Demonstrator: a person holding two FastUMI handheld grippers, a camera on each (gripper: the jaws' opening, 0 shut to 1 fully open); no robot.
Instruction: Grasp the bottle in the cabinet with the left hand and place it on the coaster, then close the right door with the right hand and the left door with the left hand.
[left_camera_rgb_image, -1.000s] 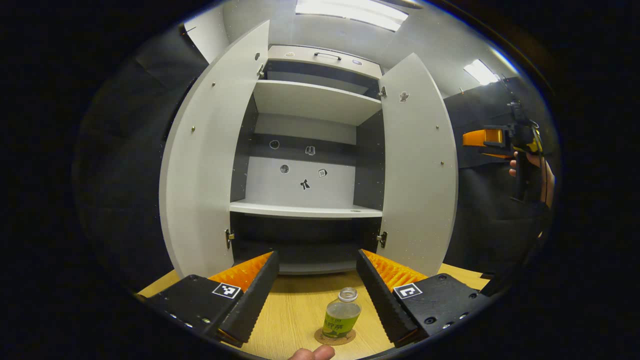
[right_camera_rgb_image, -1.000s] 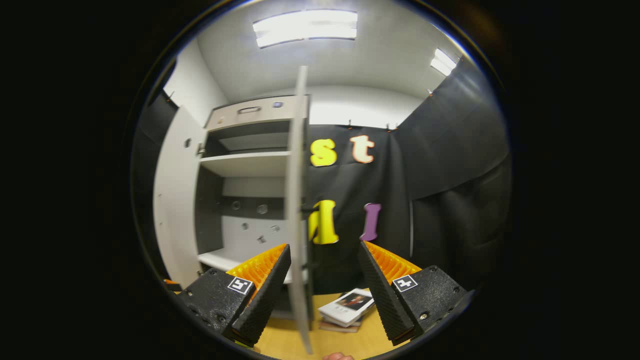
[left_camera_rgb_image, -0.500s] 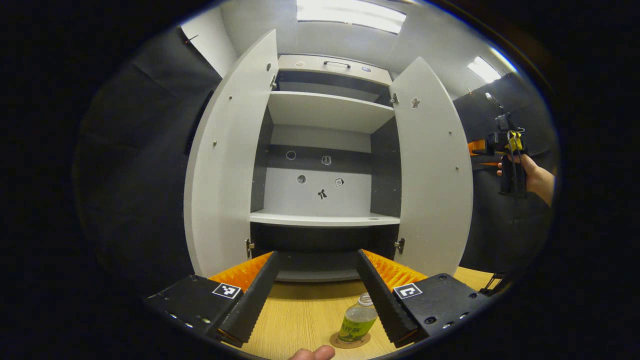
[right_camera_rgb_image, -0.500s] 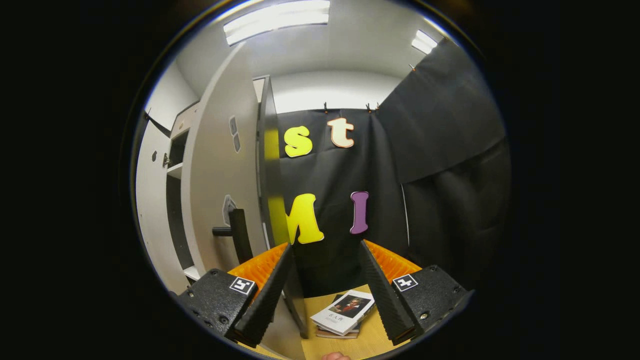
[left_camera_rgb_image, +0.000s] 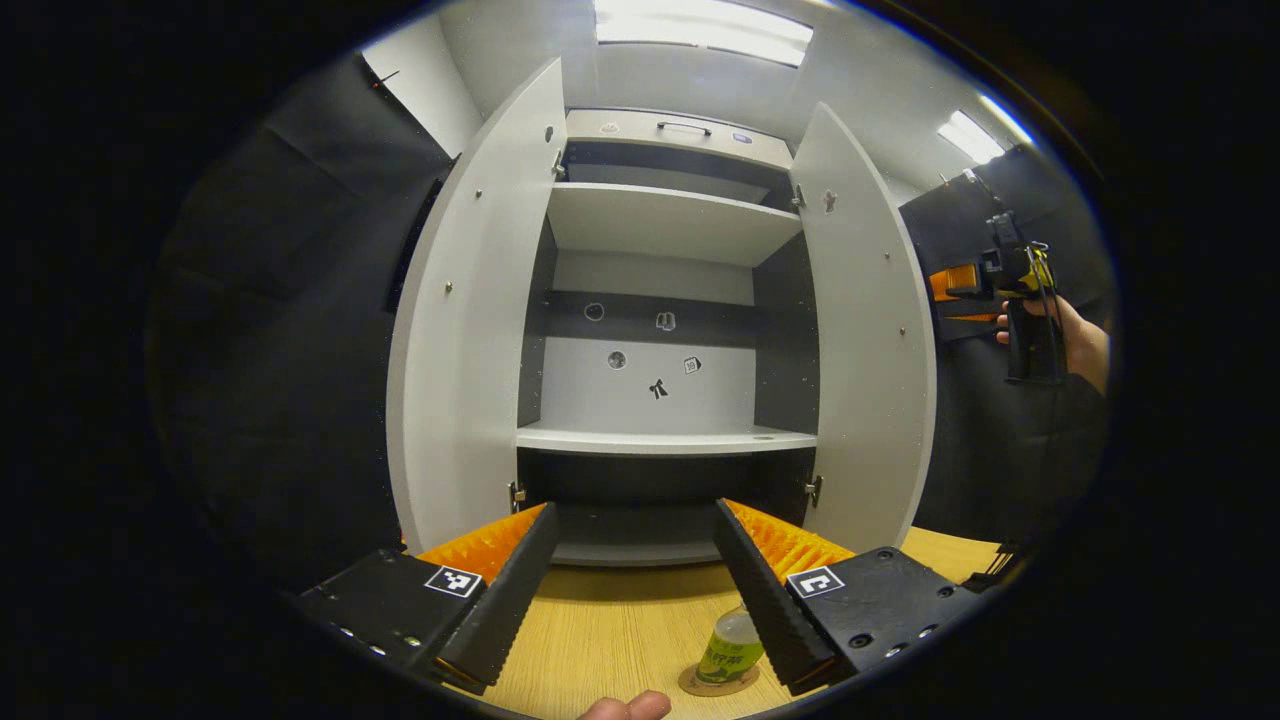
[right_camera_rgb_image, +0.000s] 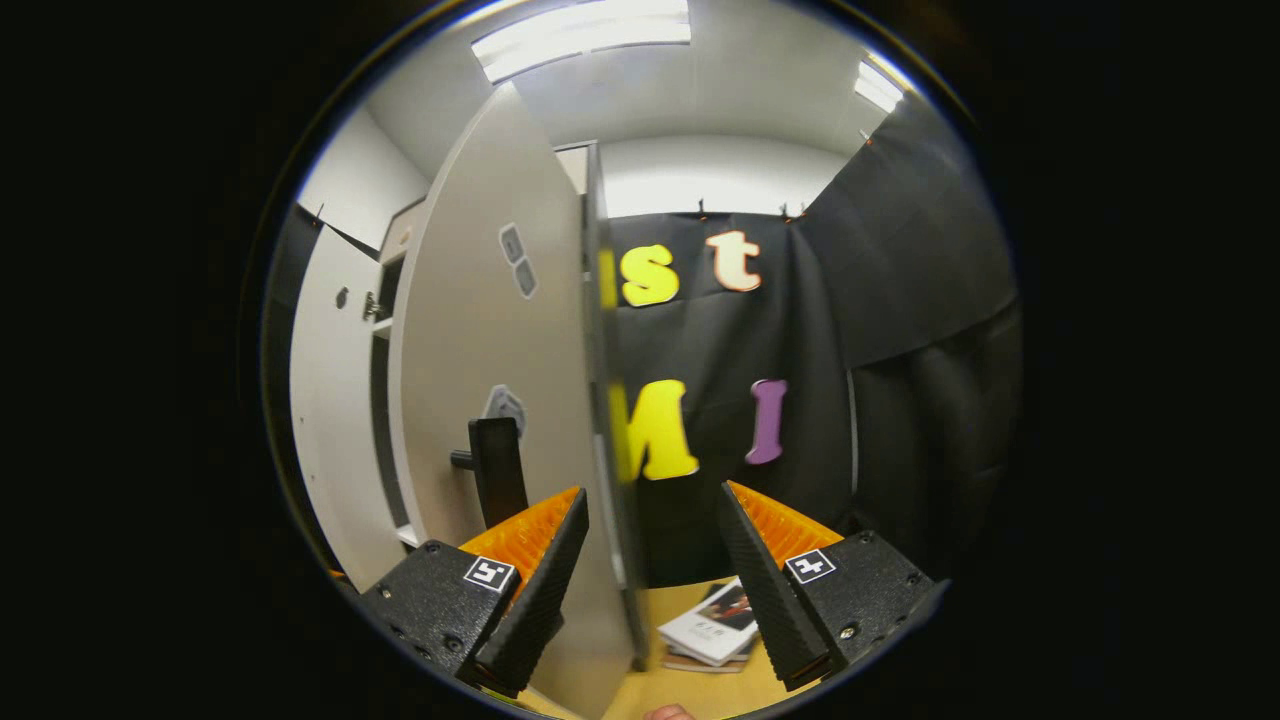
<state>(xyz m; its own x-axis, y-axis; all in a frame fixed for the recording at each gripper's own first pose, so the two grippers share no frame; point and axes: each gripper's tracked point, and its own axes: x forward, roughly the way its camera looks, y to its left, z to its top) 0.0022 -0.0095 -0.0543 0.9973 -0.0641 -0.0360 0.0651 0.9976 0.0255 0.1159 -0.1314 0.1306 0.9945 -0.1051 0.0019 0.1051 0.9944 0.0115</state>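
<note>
In the left gripper view the white cabinet (left_camera_rgb_image: 660, 440) stands with both doors wide and its shelves bare. The small clear bottle with a green label (left_camera_rgb_image: 728, 652) stands upright on the round coaster (left_camera_rgb_image: 712, 684), half hidden behind one finger of my open left gripper (left_camera_rgb_image: 633, 515), which holds nothing. My right gripper (left_camera_rgb_image: 948, 285) hangs beyond the right door (left_camera_rgb_image: 868, 340), held by a hand (left_camera_rgb_image: 1075, 340). In the right gripper view that door's outer face (right_camera_rgb_image: 490, 350) and black handle (right_camera_rgb_image: 497, 468) are close. Its front edge (right_camera_rgb_image: 603, 420) runs between the fingers of my open right gripper (right_camera_rgb_image: 650, 495).
A wooden tabletop (left_camera_rgb_image: 610, 630) lies in front of the cabinet. A small stack of books (right_camera_rgb_image: 712, 630) lies on the table to the right of the right door. The left door (left_camera_rgb_image: 462, 320) swings out to the left. Black cloth walls close the booth.
My right gripper has swung round from the right door's edge to its outer, handle side. My left gripper has drawn back from the bottle, which now sits lower right behind a finger.
</note>
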